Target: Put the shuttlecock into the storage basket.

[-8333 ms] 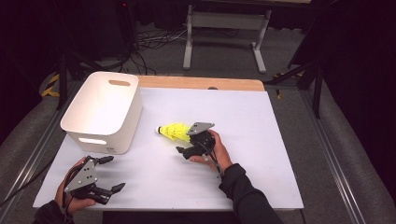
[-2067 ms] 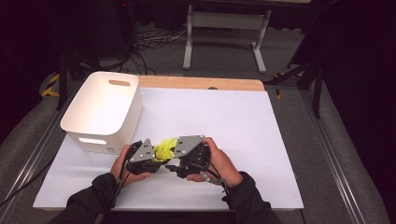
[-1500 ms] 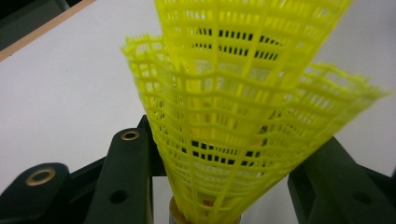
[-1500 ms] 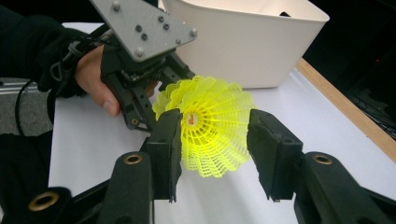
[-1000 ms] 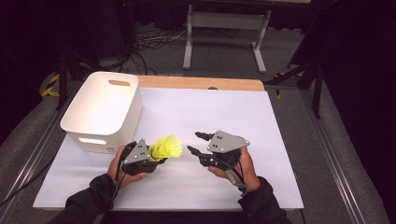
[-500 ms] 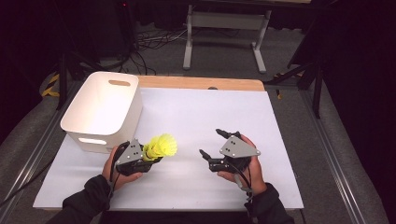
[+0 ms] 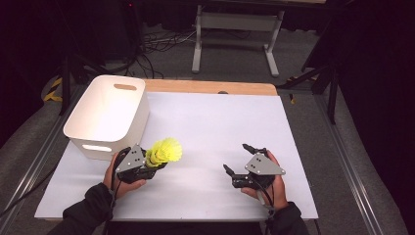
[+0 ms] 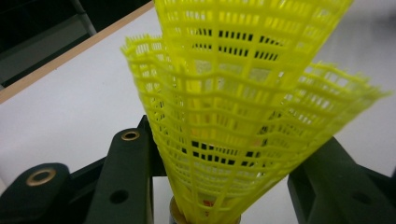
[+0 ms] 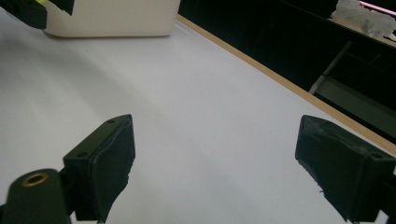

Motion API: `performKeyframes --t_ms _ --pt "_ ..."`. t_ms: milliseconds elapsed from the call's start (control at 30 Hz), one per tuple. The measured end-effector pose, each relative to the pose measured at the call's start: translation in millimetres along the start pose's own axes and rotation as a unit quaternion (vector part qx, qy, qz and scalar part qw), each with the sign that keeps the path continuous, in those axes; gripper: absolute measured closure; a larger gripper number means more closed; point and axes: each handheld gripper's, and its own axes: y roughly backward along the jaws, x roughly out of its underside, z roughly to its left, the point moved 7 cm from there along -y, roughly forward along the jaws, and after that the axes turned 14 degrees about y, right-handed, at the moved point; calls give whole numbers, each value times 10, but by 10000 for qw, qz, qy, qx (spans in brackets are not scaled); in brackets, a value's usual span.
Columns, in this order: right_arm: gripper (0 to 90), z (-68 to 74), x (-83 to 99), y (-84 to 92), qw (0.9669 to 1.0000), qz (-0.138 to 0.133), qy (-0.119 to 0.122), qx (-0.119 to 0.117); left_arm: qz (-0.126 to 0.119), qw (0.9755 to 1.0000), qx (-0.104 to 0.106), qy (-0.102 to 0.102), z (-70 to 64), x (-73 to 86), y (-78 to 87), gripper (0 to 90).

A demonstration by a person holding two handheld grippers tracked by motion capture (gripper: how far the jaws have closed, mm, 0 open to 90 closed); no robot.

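Shuttlecocks (image 7: 164,151), yellow, nested: just right of the bin (image 7: 105,117), clamped in left gripper (image 7: 147,169) fingers; light, springy, crushable, best gripped at cork; right gripper (image 7: 239,159) fingers just opened wide, empty.

right claw (image 7: 239,159) opened empty, moved right, away from shuttlecocks (image 7: 165,150).

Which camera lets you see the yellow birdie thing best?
The left gripper view: the yellow plastic mesh shuttlecock stands close up between that left gripper's black fingers, every hole visible. The high view shows it small, beside the white plastic bin. The right gripper view catches just a yellow sliver.
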Motion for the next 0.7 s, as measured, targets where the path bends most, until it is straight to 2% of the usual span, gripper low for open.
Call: performKeyframes --t_ms 233,400,500,700 --pt "128 32 94 27 10000 36 -7 -3 -138 9999 18 19 -8 -52 63 563" --pt "125 26 115 85 9999 -84 -133 38 -252 9997 5 35 2 -93 127 563" --pt "125 28 139 93 9999 -30 -110 60 -268 9996 -8 6 5 -105 146 563" --pt "125 51 153 81 9999 -49 -154 -5 -393 9992 -2 55 17 -155 218 563"
